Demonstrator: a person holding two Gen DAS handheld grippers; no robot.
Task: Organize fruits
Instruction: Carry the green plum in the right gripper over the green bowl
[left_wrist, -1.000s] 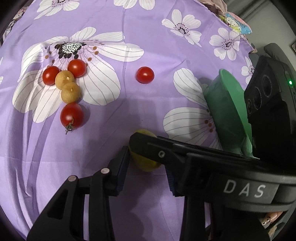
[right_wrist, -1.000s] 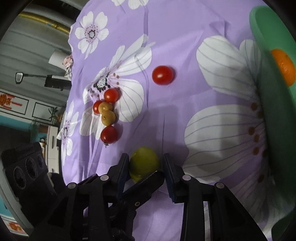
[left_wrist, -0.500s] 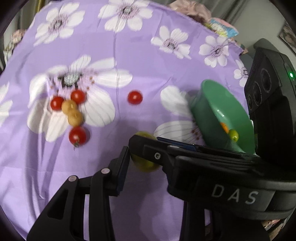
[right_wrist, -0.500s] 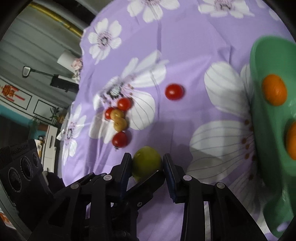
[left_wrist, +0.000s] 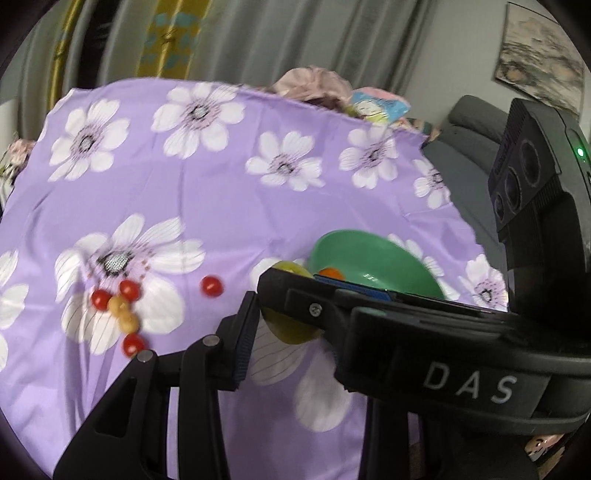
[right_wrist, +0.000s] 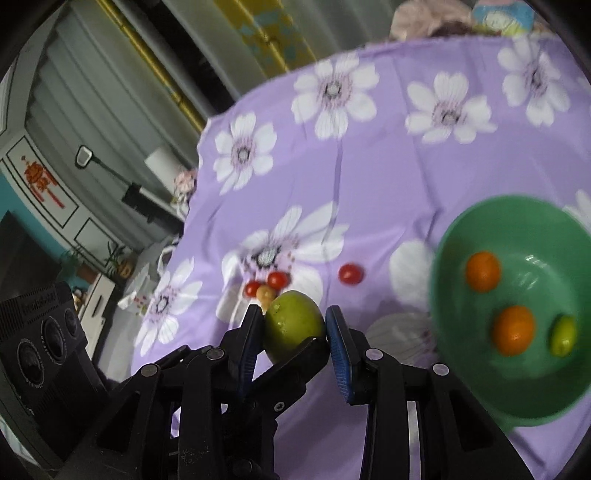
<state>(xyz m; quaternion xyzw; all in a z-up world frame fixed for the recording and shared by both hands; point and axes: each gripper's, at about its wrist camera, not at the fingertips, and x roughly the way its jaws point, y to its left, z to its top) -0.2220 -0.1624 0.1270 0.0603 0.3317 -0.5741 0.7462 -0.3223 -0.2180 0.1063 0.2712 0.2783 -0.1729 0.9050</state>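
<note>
Above the purple cloth (right_wrist: 388, 192), near its right side, both my claws grip one green lime (right_wrist: 293, 325): right claw (right_wrist: 295, 334) pinches it, left claw (left_wrist: 291, 317) clamps it too. Green bowl (right_wrist: 443, 295) already holds two oranges (right_wrist: 513, 328) and a small lime. Left to do: this lime, lone tomato (right_wrist: 351, 273), and the tomato-longan cluster (left_wrist: 122, 306) toward the cloth's left edge.

Grey curtains (left_wrist: 295, 40) hang behind a framed picture (left_wrist: 535, 62)
</note>
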